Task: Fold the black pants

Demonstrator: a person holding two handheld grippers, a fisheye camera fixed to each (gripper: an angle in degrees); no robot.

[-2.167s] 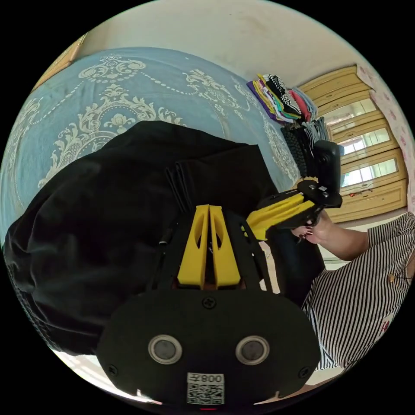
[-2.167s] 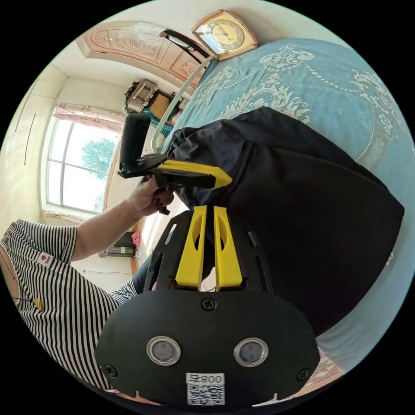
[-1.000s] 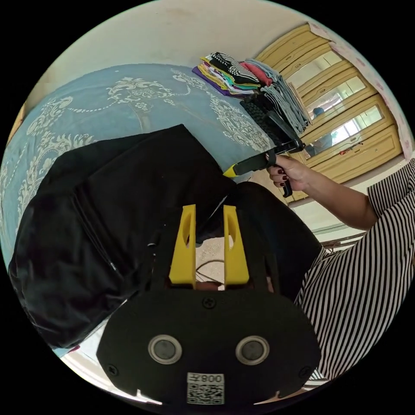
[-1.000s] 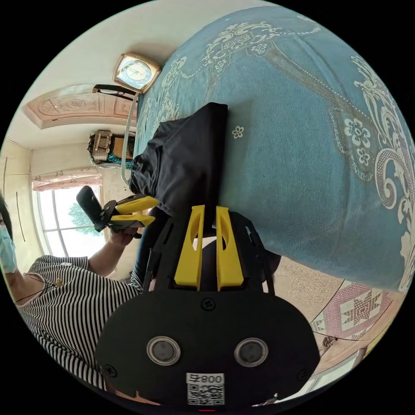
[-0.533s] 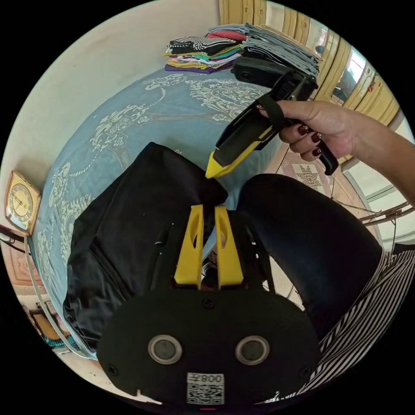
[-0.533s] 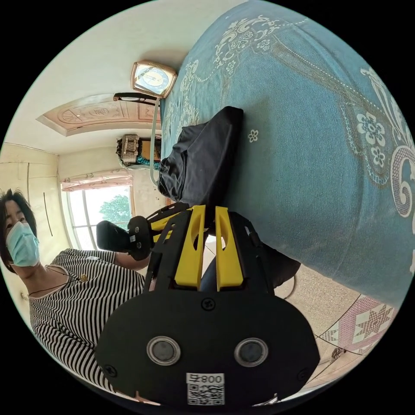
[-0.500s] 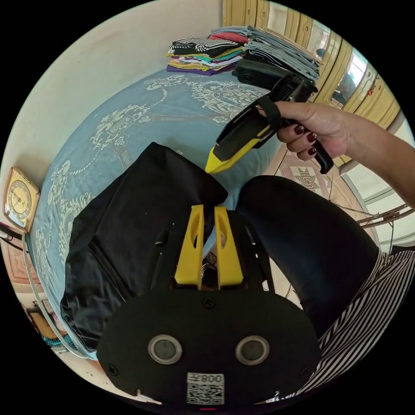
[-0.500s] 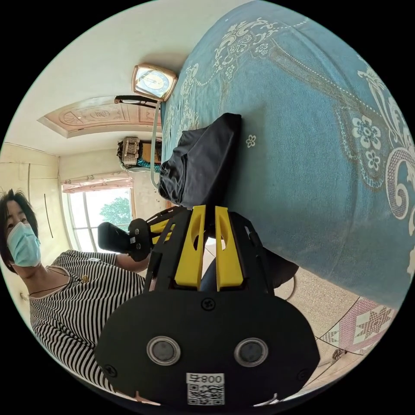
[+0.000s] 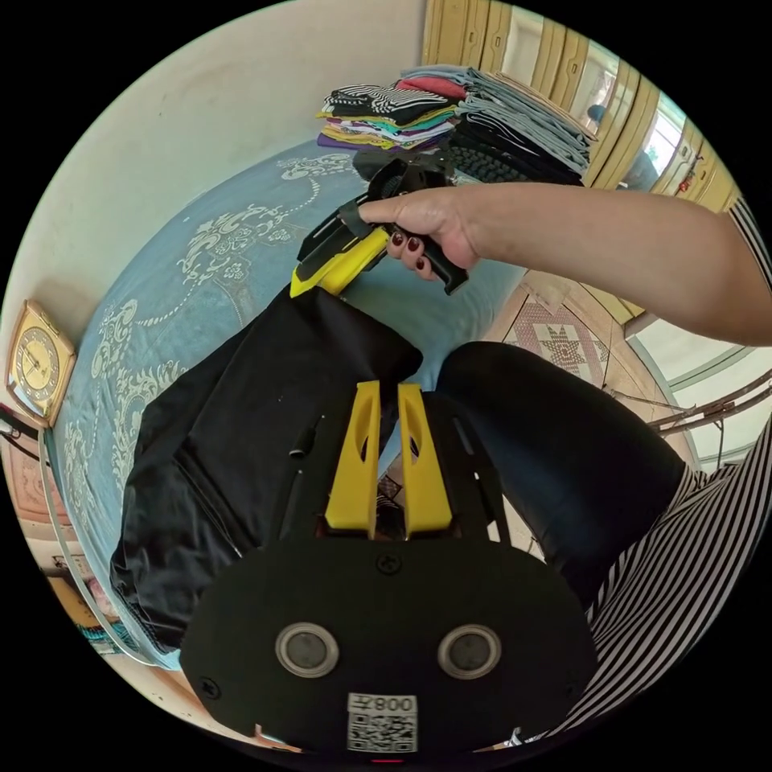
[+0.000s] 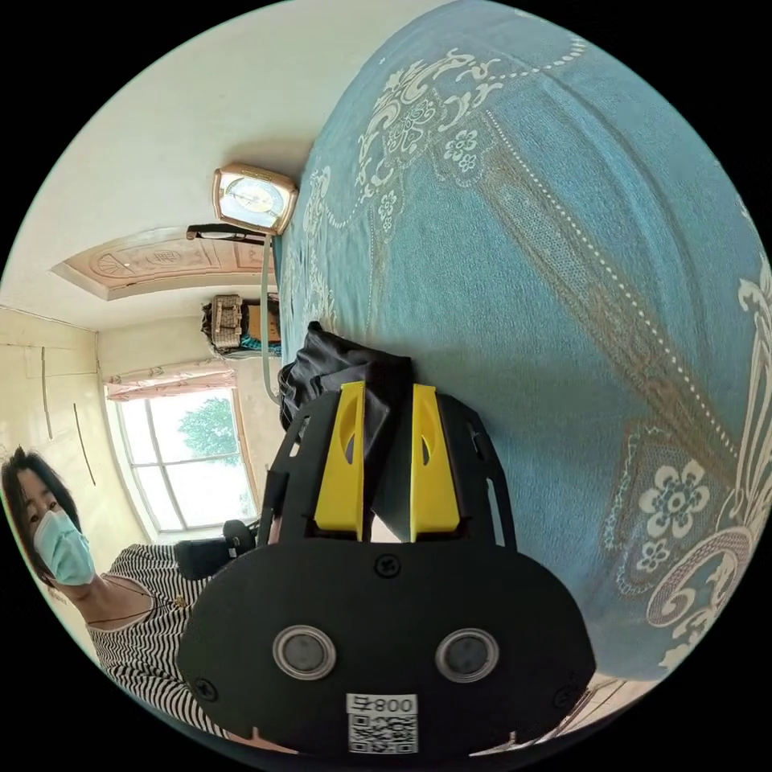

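Black pants point(image 9: 265, 418) folded on my blue bed point(image 9: 201, 249), my left gripper point(image 9: 384, 396) nearly closed at their near corner at 6 o'clock, my right gripper point(image 10: 384, 398) parted around the far corner at 12.

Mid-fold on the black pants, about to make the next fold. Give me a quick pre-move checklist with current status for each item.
1. Left gripper shut on the near edge of the black pants: ok, jaws nearly together on the cloth.
2. Right gripper closed on the far corner: not ok, jaws apart with cloth between them.
3. Pants lying on the blue bedspread: ok.
4. Folded bundle flat and even: not ok, the end toward the clock is bunched.
5. Stack of folded clothes apart from the pants: ok.
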